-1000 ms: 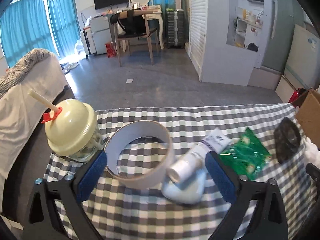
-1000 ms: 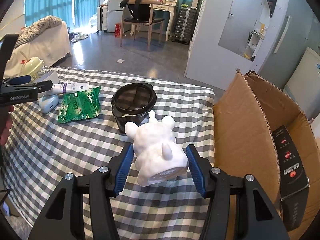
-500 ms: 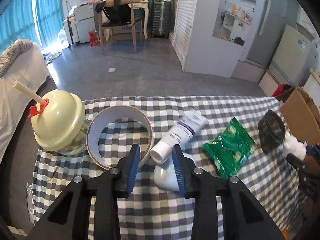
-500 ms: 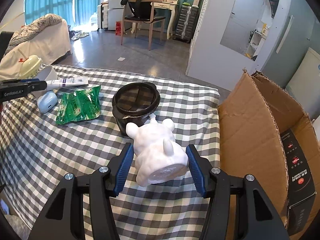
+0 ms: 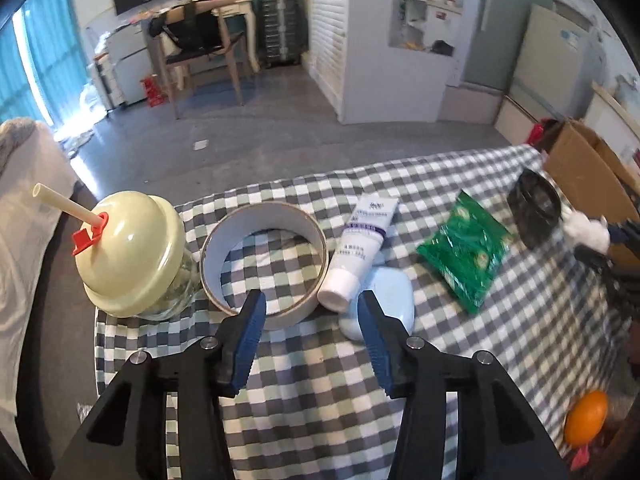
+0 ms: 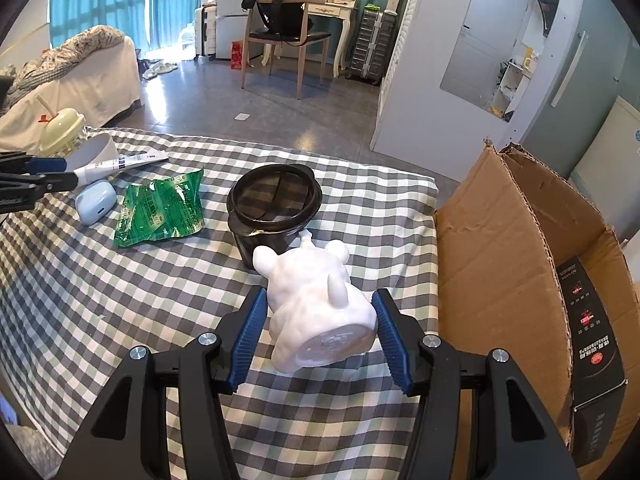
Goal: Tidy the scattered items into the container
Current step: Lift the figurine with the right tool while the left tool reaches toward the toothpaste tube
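Note:
My right gripper (image 6: 320,300) is shut on a white animal figurine (image 6: 316,312), which lies tilted with its base toward the camera, just left of the open cardboard box (image 6: 500,260). My left gripper (image 5: 310,308) hovers at the table's other end with its jaws opening and nothing pressed between the pads. Just ahead of it are a tape roll (image 5: 260,210), a white tube (image 5: 360,240) and a pale blue case (image 5: 390,292). A green packet (image 6: 160,212) and a black lidded cup (image 6: 274,204) sit mid-table.
A jar with a cream dome lid and straw (image 5: 132,256) stands at the left table edge beside the tape. A dark flat panel (image 6: 592,332) lies inside the box. An orange object (image 5: 586,418) sits low beyond the near right edge. Checked cloth (image 6: 100,300) covers the table.
The left gripper drew back from around the tape and tube, narrowed its wide jaws, then spread them partway, and rolled a little. The right gripper and figurine have not moved.

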Available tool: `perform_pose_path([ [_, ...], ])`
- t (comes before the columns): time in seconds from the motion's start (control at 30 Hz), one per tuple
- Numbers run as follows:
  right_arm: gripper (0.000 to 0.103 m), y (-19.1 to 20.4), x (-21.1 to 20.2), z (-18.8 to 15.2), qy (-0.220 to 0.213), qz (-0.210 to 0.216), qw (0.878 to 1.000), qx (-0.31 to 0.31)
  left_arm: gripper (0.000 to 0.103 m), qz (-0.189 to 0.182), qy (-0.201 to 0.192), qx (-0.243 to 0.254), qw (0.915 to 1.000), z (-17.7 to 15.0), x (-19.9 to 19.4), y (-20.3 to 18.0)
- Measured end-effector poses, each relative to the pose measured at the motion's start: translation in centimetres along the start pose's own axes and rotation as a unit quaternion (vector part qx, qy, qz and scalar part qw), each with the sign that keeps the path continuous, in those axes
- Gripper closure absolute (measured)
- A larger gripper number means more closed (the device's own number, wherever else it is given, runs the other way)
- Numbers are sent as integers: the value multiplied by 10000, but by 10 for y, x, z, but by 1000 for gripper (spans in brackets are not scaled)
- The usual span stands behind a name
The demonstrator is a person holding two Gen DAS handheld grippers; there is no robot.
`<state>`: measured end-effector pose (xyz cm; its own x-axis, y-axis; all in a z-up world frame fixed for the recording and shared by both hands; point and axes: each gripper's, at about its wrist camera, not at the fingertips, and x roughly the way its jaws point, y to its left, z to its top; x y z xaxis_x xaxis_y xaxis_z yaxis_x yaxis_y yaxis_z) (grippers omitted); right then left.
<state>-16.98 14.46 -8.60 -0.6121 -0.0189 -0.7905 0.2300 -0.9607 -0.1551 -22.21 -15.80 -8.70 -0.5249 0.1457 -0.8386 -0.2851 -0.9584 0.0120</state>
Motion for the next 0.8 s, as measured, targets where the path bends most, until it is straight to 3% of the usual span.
perform_pose_path([
  [0.13,49,4,3,2,43,30,10000,-14,54,-341,-74,102,9993,-1,2,10],
  [0.2,49,7,4,3,72,46,10000,-27,75,-627,-124,161,9978,0,1,13],
  [0.27,49,9,4,4,75,34,10000,-41,102,-590,-125,294,9977,2,2,13],
  [0.43,50,10,4,6,94,-2,10000,-31,102,-554,57,763,9955,7,5,11],
  [0.53,50,12,5,7,112,-14,9999,-30,98,-427,116,1226,9915,8,5,1],
  [0.57,50,13,5,6,114,-20,9999,-34,92,-399,128,1328,9903,9,5,-2],
  [0.63,50,13,6,6,131,-18,9999,-39,68,-286,220,1510,9879,10,8,-5],
  [0.67,50,13,6,6,141,-17,9999,-34,42,-188,267,1587,9868,10,11,-7],
  [0.7,50,14,7,6,153,-13,9999,-28,30,-88,278,1658,9857,10,14,-7],
  [0.77,50,14,7,7,167,-8,9999,-25,30,-148,273,1649,9858,11,17,-4],
  [0.8,50,15,7,7,173,-5,9998,-23,38,-250,298,1569,9869,12,19,-2],
])
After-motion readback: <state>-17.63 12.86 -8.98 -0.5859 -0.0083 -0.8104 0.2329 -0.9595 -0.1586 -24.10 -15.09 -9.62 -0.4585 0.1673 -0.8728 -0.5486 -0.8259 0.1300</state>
